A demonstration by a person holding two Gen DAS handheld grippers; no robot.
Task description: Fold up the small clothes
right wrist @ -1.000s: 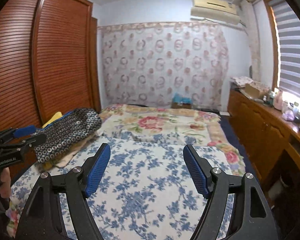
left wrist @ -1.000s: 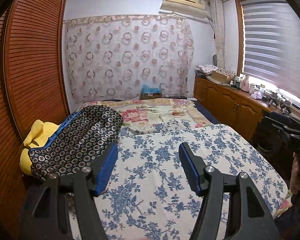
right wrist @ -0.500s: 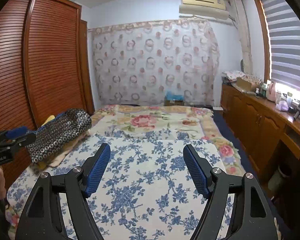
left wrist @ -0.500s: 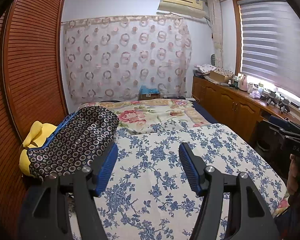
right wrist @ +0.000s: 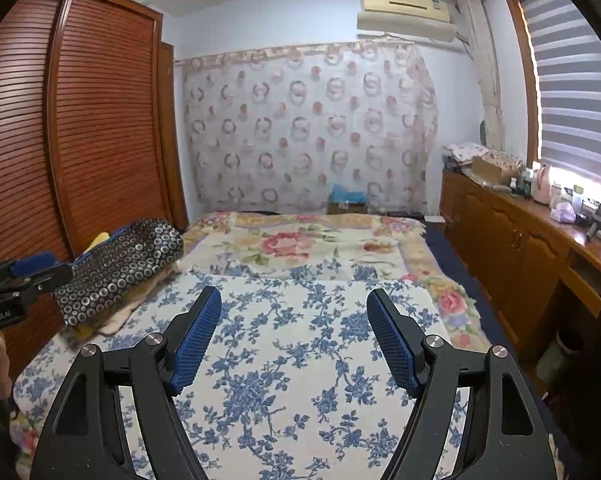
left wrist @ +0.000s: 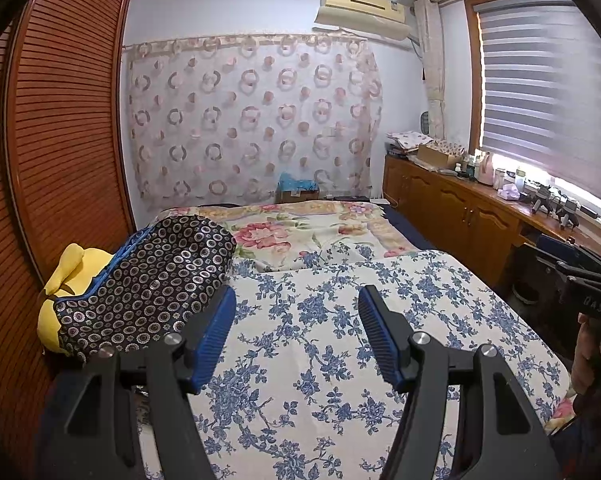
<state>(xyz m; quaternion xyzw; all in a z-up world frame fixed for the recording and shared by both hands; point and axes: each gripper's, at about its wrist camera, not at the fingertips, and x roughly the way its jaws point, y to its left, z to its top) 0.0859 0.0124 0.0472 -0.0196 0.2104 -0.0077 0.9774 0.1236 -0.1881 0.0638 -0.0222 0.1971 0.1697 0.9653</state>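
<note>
Both the left gripper (left wrist: 293, 334) and right gripper (right wrist: 294, 336) hung jaws-apart and empty, while the soft, light-looking dotted garment (left wrist: 148, 284) lay bunched at 10 o'clock; I'd pinch its blue edge.

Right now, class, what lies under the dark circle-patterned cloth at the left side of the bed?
Under the circle-patterned cloth a yellow item sticks out at the wardrobe side, and the right wrist view shows a pale furry edge beneath it. Anything deeper in the pile is covered.
</note>
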